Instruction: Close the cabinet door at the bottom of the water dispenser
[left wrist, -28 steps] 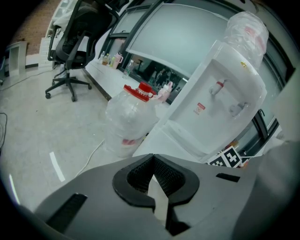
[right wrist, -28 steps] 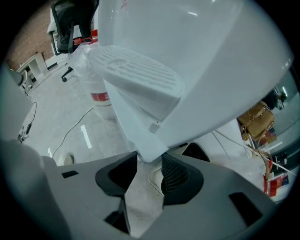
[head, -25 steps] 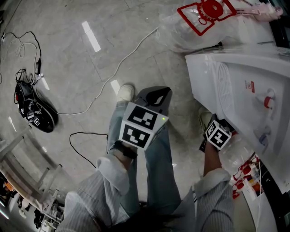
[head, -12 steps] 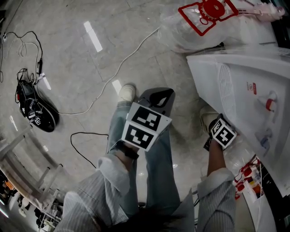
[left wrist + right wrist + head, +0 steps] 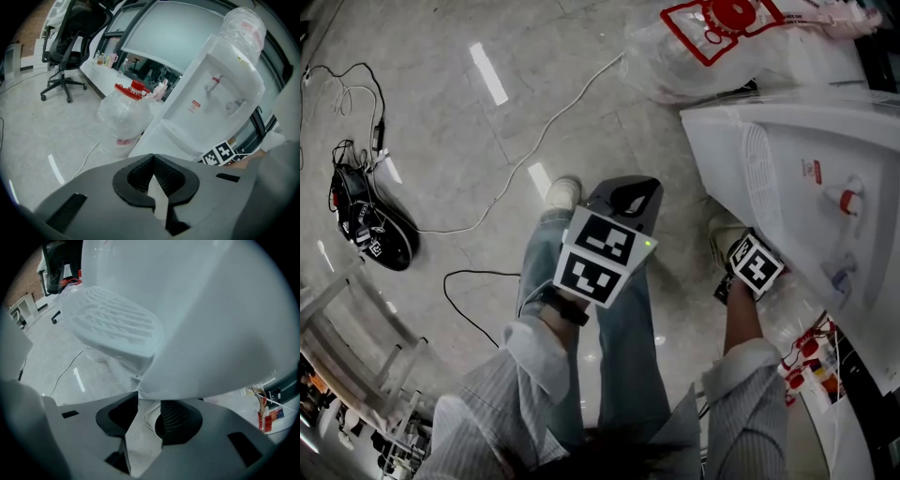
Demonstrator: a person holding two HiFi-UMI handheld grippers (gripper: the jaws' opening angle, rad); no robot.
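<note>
The white water dispenser (image 5: pixel 787 178) stands at the right of the head view, and the left gripper view shows its taps and front (image 5: pixel 211 103). My right gripper (image 5: pixel 755 264) is low against its front, below the ribbed drip tray (image 5: pixel 117 324). Its jaws (image 5: pixel 143 406) stand open, with nothing between them. A large white panel (image 5: pixel 211 324), seemingly the cabinet door, fills the view just past the jaw tips. In the head view the cabinet door is hidden. My left gripper (image 5: pixel 623 202) hangs over my legs, away from the dispenser, and it is shut and empty (image 5: pixel 152 161).
A big water bottle with a red cap (image 5: pixel 712 37) lies behind the dispenser. Cables (image 5: pixel 525 159) and a black device (image 5: pixel 370 230) are on the floor to the left. A white rack (image 5: pixel 356 347) is at the lower left. An office chair (image 5: pixel 65 47) stands further off.
My right gripper has edged slightly up and closer to the dispenser's front. The left gripper has barely moved.
</note>
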